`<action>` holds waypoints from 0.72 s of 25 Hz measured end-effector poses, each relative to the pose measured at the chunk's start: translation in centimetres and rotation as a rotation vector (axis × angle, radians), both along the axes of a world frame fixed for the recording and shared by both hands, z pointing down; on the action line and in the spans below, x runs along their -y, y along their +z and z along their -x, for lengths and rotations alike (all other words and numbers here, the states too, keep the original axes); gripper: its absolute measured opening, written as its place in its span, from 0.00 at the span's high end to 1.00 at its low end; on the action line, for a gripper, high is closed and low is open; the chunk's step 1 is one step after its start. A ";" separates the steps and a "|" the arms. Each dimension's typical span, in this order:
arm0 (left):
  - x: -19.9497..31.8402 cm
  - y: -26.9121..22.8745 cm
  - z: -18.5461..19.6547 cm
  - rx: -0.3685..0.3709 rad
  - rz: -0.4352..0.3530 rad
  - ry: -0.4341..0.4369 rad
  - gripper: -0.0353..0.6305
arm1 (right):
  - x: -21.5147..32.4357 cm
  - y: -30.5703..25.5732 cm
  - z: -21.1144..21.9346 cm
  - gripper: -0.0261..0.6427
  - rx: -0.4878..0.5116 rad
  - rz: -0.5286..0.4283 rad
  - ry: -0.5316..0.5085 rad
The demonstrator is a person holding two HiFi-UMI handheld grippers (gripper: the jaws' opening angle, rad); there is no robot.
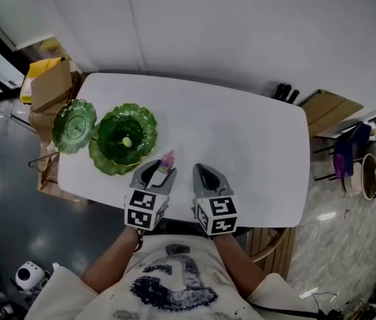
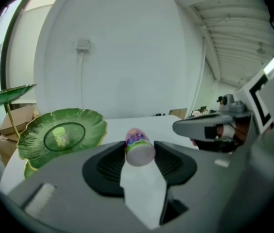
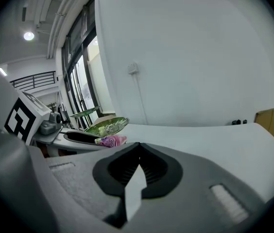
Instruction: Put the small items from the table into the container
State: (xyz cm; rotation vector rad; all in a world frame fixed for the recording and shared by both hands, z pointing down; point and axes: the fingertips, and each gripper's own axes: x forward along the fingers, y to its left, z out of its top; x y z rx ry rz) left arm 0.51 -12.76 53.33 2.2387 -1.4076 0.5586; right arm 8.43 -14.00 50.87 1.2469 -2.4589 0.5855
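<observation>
Between the jaws of the left gripper (image 1: 156, 173) sits a small pink-capped bottle (image 2: 138, 147), clamped at its sides near the jaw tips, cap end projecting forward. The pads press on both flanks, so the grip appears secure and the bottle looks to be off the desk (image 1: 241, 152). Ahead of these jaws and to their left lies the green leaf-shaped dish (image 2: 91, 127), judged to be the container. One small pale item (image 2: 60, 136) already rests in its centre. A second, smaller green dish (image 1: 75, 125) stands beyond it, further left, apparently raised on a stand.

Beside the left unit, the right gripper (image 3: 138, 166) has its jaws together with nothing between them. It is judged to be on standby, keeping out of the loaded gripper's path.

Assessment: carrying stage, with the bottle not yet over the dish. No other loose items are visible on the desk.
</observation>
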 end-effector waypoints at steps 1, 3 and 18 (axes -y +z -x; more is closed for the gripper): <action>0.0 -0.3 0.5 -0.003 -0.006 -0.002 0.67 | 0.1 -0.2 0.5 0.96 0.001 -0.004 -0.003; -0.1 -0.8 1.5 -0.007 -0.015 -0.005 0.67 | 0.2 -0.7 1.6 0.96 0.004 -0.013 -0.006; -0.5 -3.8 11.9 -0.004 -0.061 0.023 0.67 | 0.2 -2.8 12.6 0.96 0.004 -0.041 0.000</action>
